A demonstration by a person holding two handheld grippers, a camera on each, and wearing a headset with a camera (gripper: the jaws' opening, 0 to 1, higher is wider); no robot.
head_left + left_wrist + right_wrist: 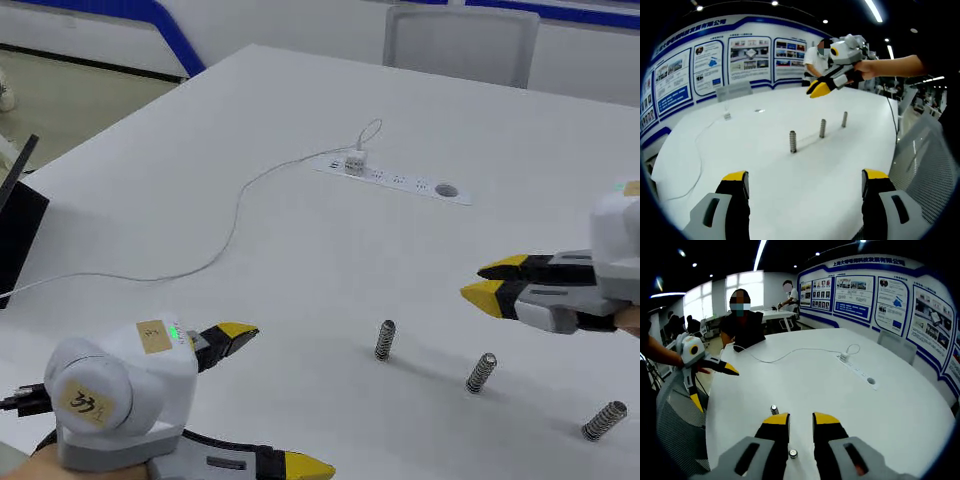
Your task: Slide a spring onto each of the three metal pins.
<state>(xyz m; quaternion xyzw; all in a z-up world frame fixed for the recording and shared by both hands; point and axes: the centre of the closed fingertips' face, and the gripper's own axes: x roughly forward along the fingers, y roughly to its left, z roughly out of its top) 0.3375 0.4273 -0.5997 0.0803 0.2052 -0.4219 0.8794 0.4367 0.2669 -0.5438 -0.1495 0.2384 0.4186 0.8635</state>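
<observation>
Three springs stand on the one tabletop (300,270): a left spring (385,340), a middle spring (481,372) and a right spring (604,420). There is one power strip (400,180), with one charger (354,164) and one white cable (235,215). Two grippers make up the count, the left gripper (283,398) and the right gripper (480,281), along with one chair (455,40).

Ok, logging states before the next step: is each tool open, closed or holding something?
Left tool: wide open, empty.
Right tool: open a little, empty.
</observation>
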